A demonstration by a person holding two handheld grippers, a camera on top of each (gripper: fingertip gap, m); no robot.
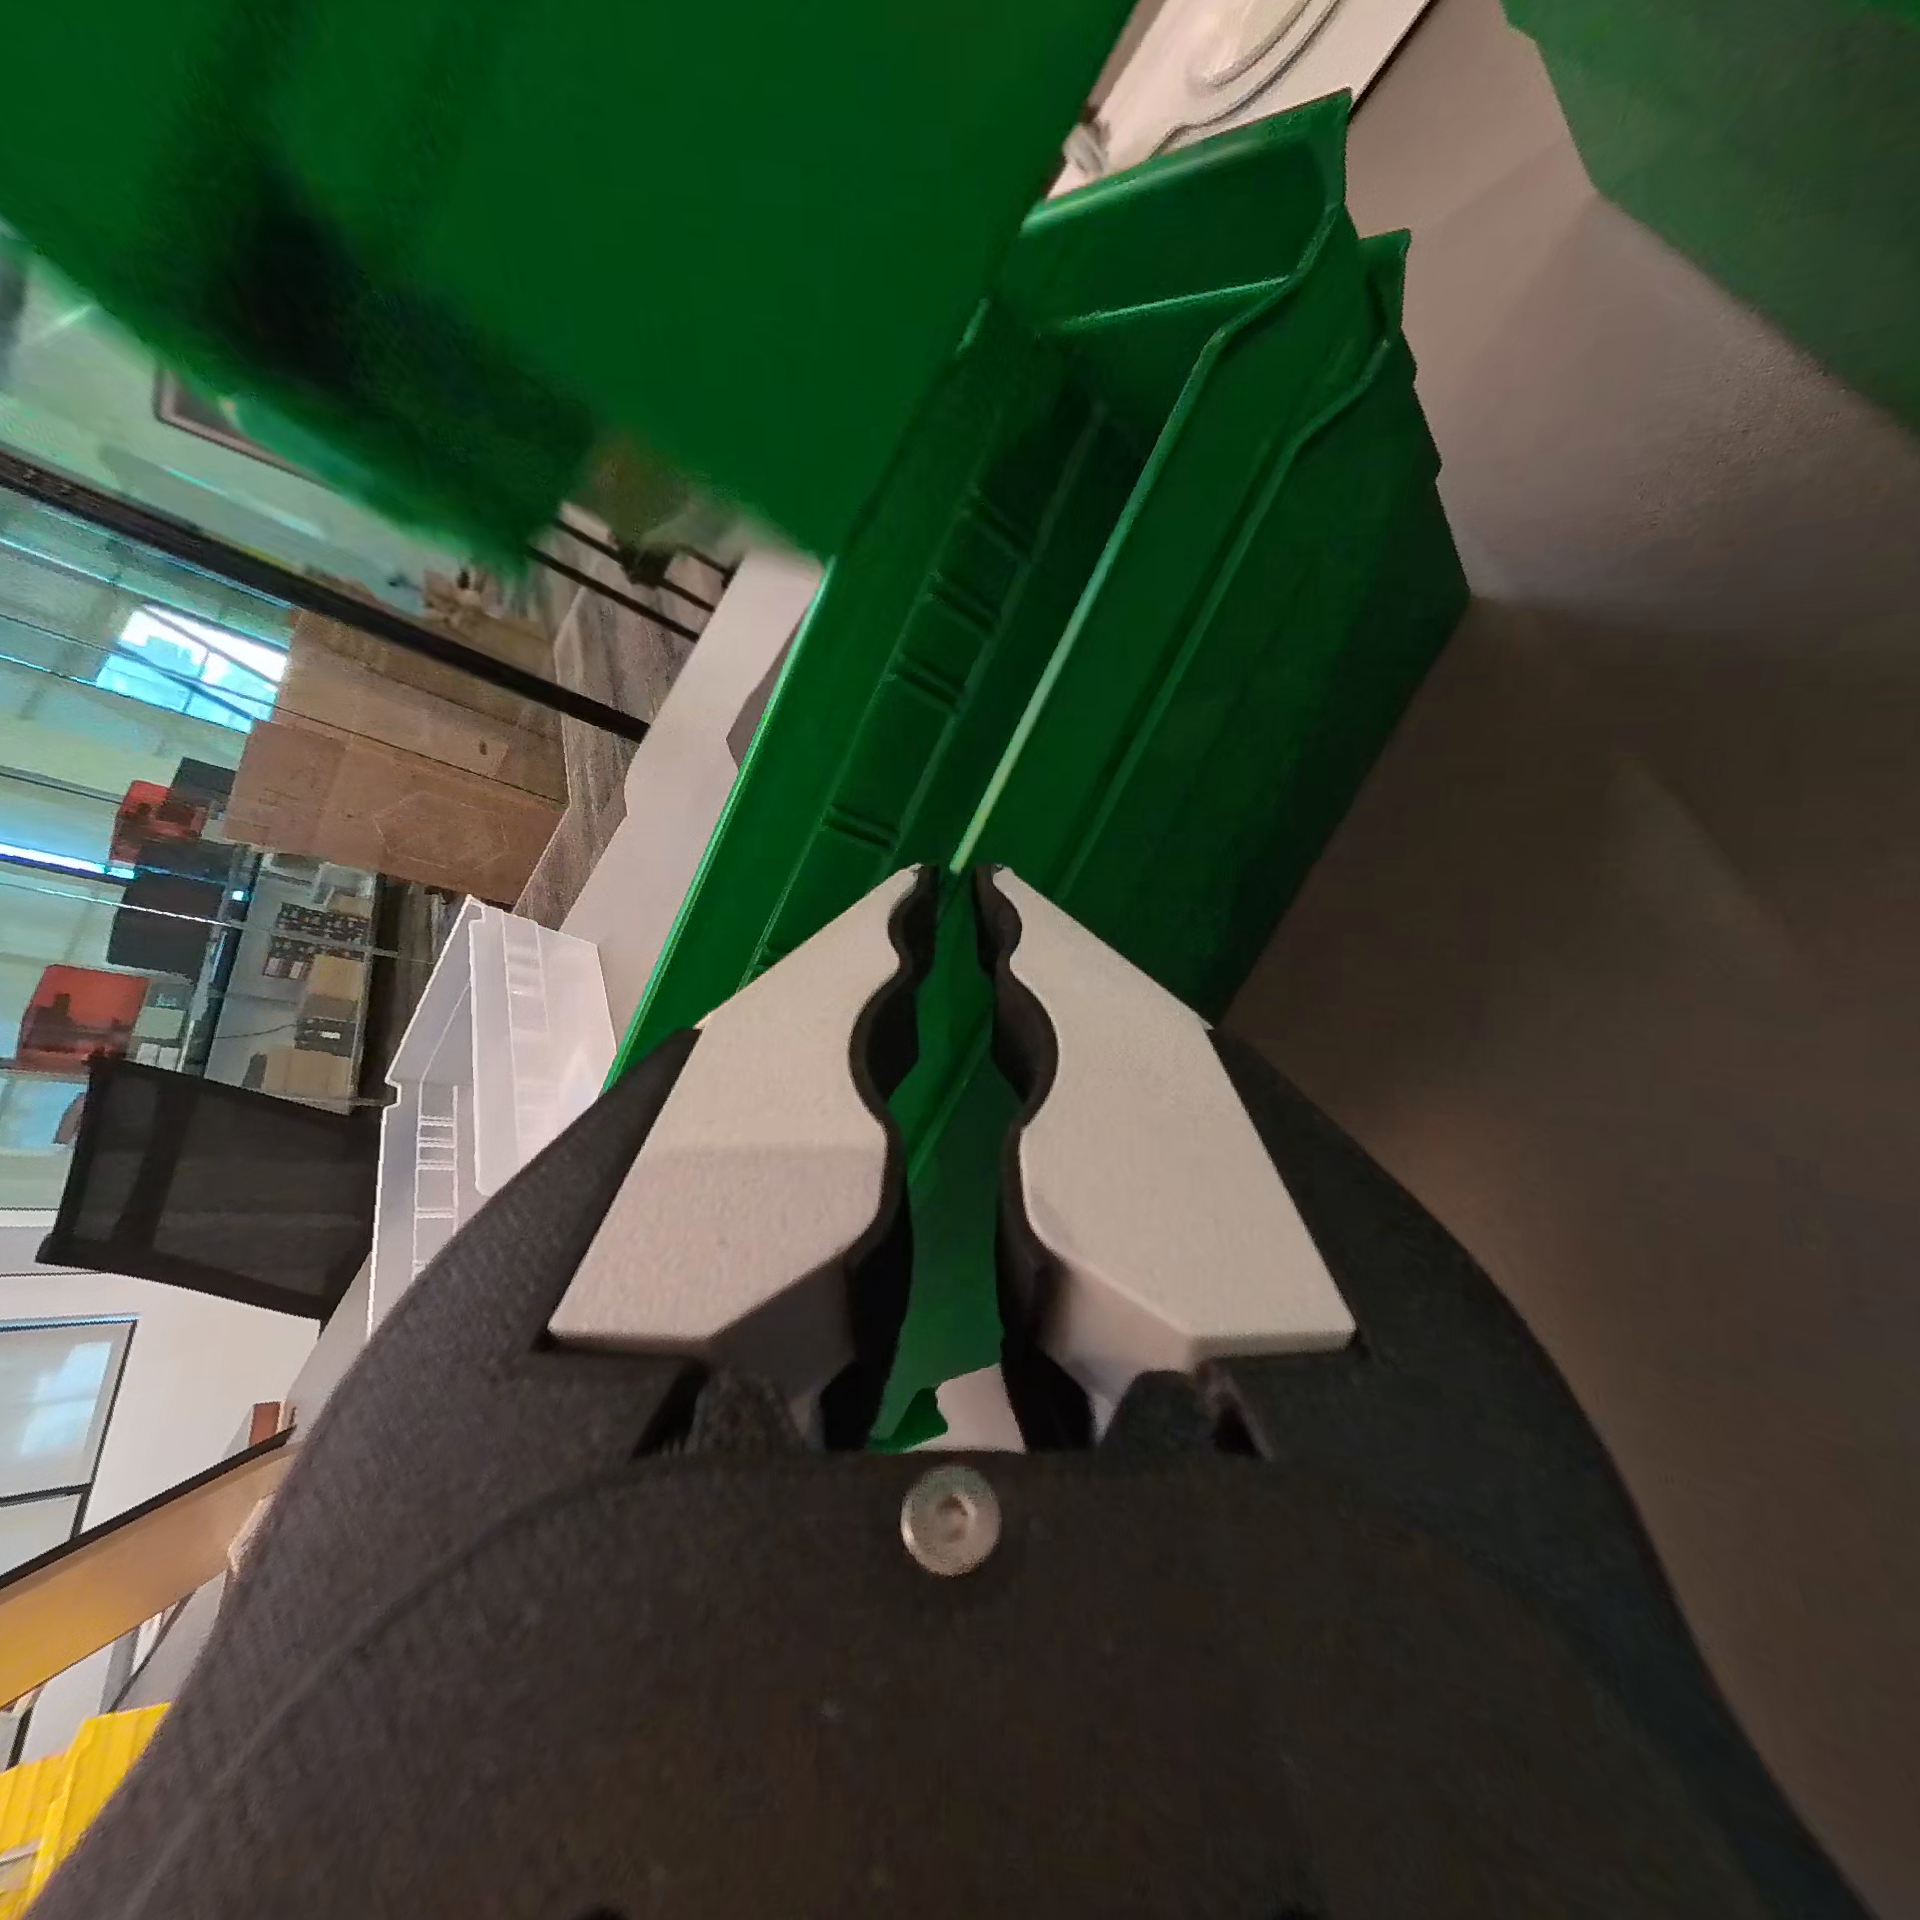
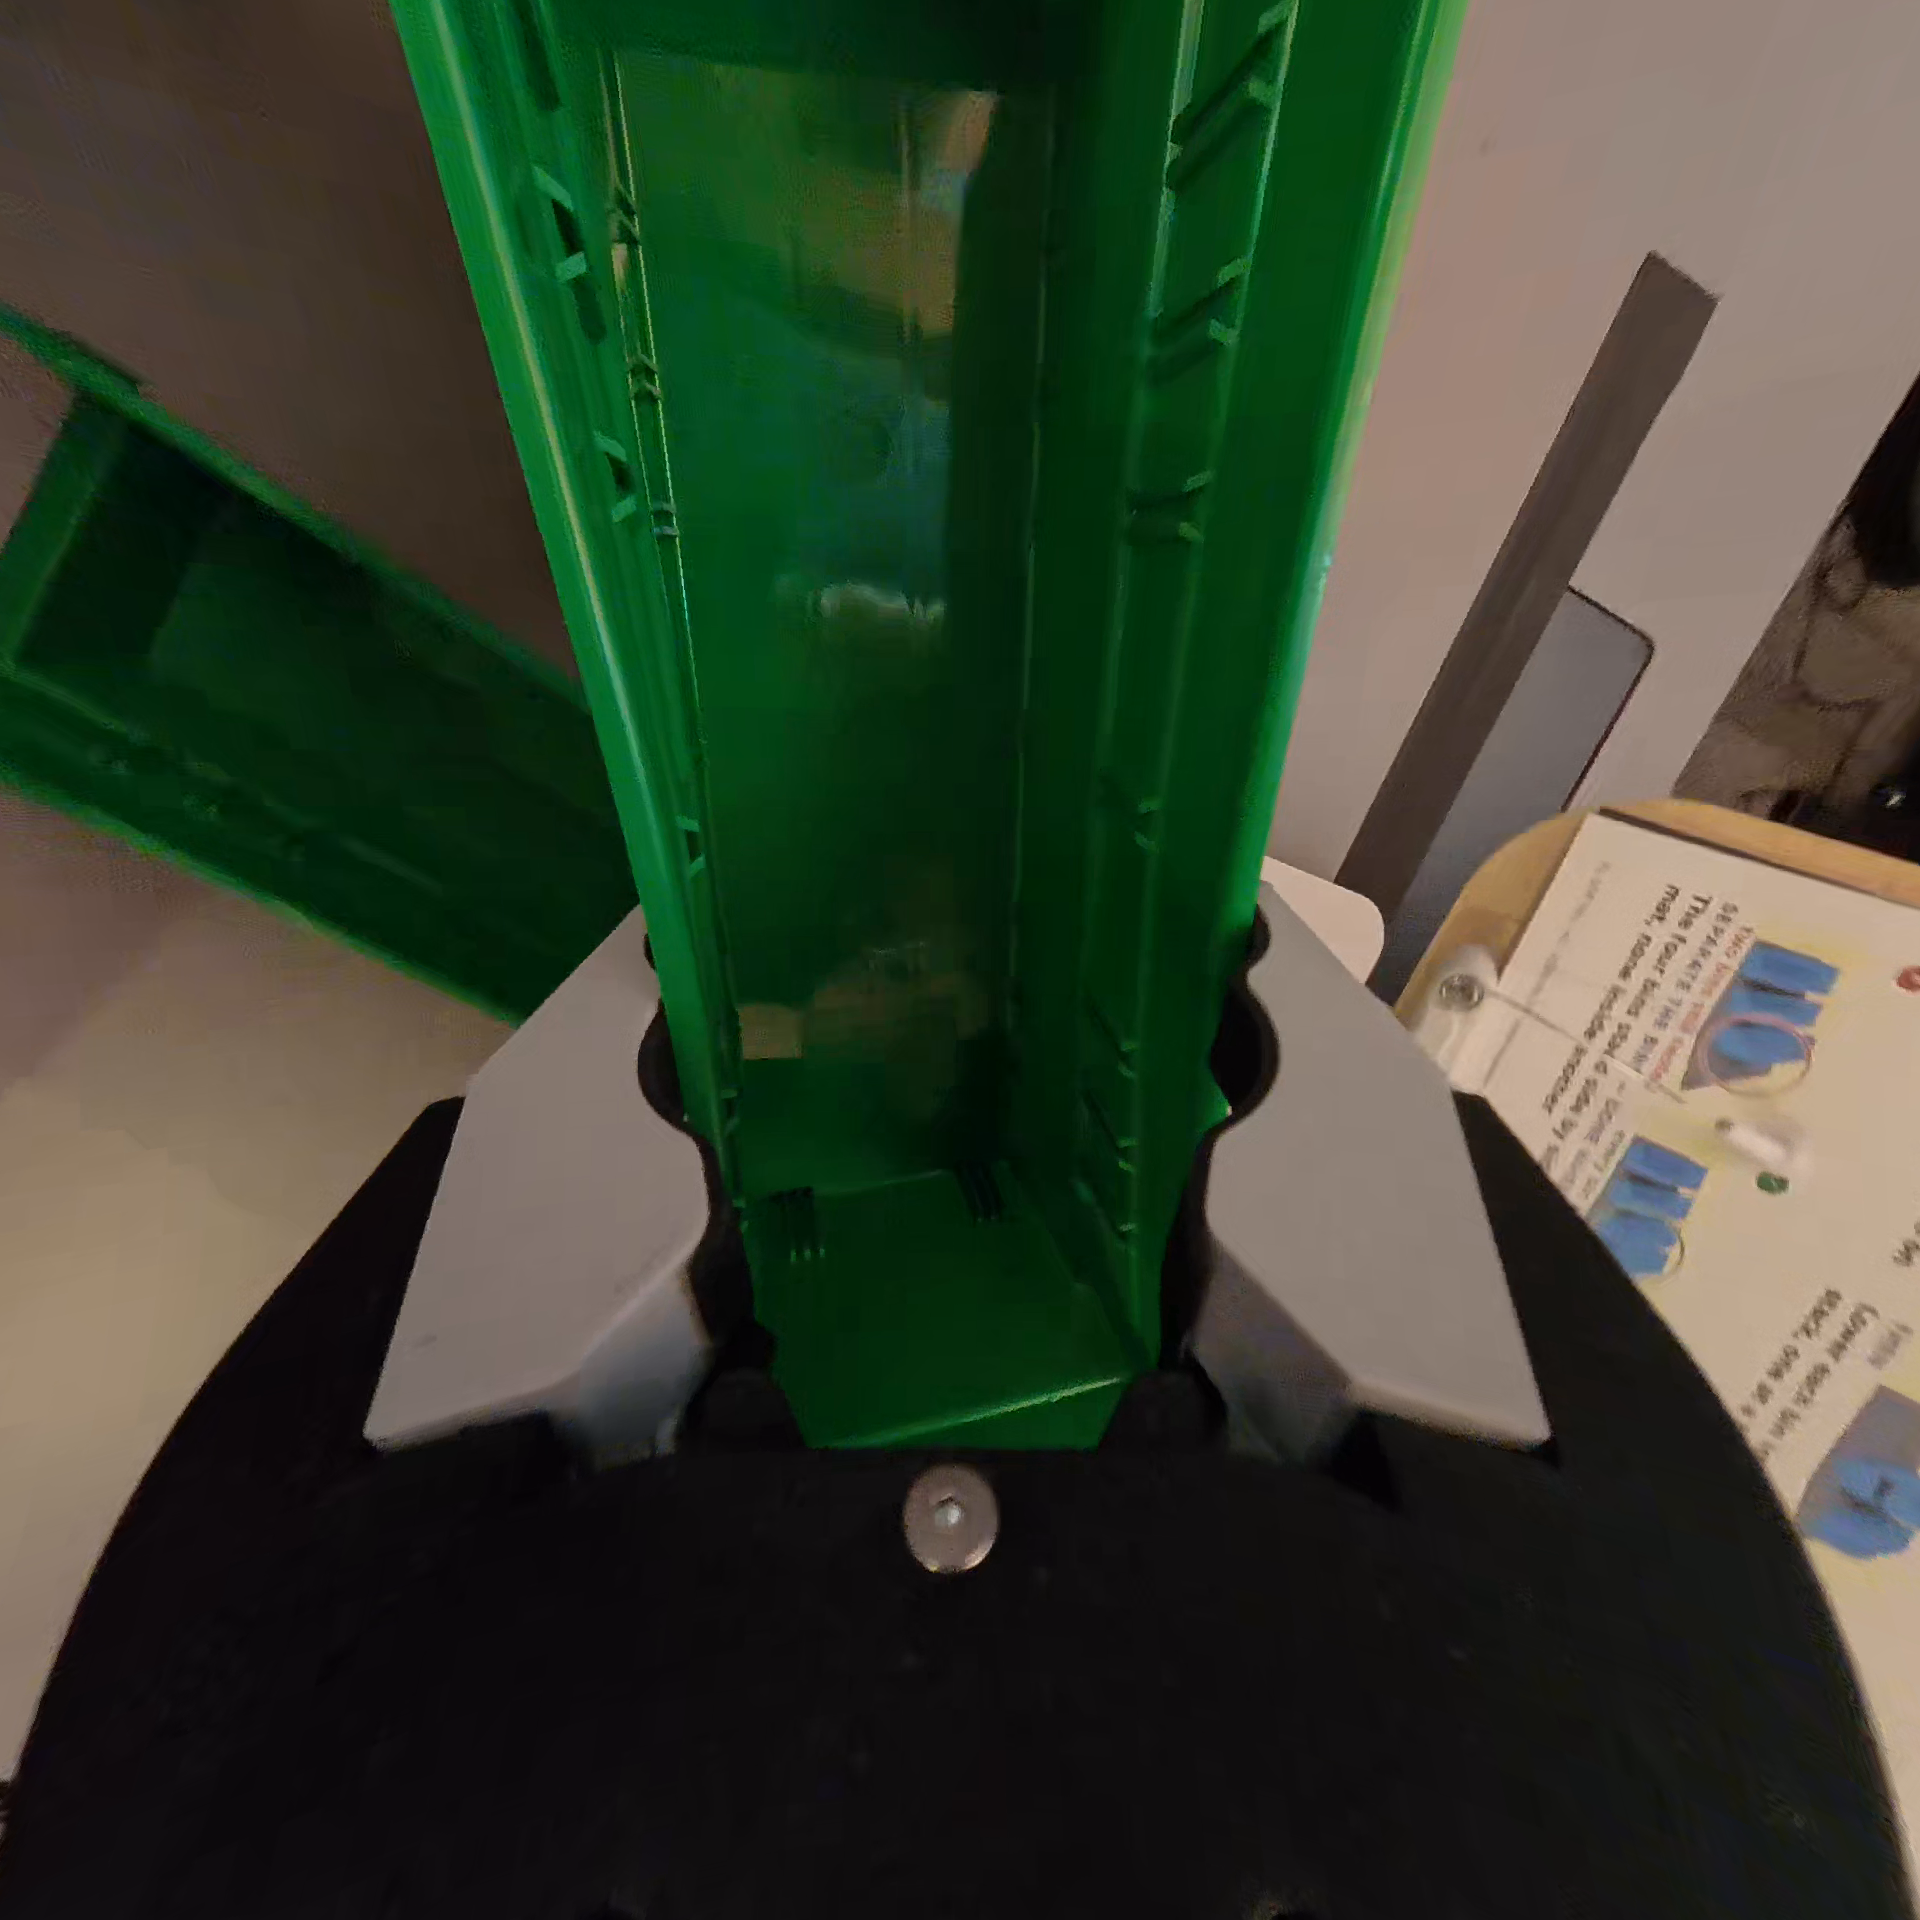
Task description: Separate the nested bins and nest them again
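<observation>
A: Worktop (image 2: 135, 1143), pale and matt, carries everything here; where are the bins?

B: Three show. The right gripper (image 2: 951, 997) holds a long narrow green plastic bin (image 2: 862, 623) by its near end, lifted clear of the surface, as far as I can judge. A second green plastic bin (image 2: 260, 707) lies open and apart to its left on the worktop. In the left wrist view a nested pair of green bins (image 1: 1195, 582) stretches ahead, one rim tucked inside the other, and a blurred green mass (image 1: 520, 208) hangs close overhead, probably the lifted bin.

A: So how should this step go?

B: If it is re-nesting, I'd line the carried bin's long axis with the open one beneath, keep it level, and lower it straight so the ribs don't catch. The left gripper (image 1: 951, 883) should steady the stack.

A: And the jaws?

B: The right jaws are spread about the bin's width, pressing both outer side walls. The left jaws are nearly together, pinching a thin green wall or rim of the stack between them.

A: That laminated instruction sheet (image 2: 1662, 1143) on the right?

B: Out of the way.
</observation>
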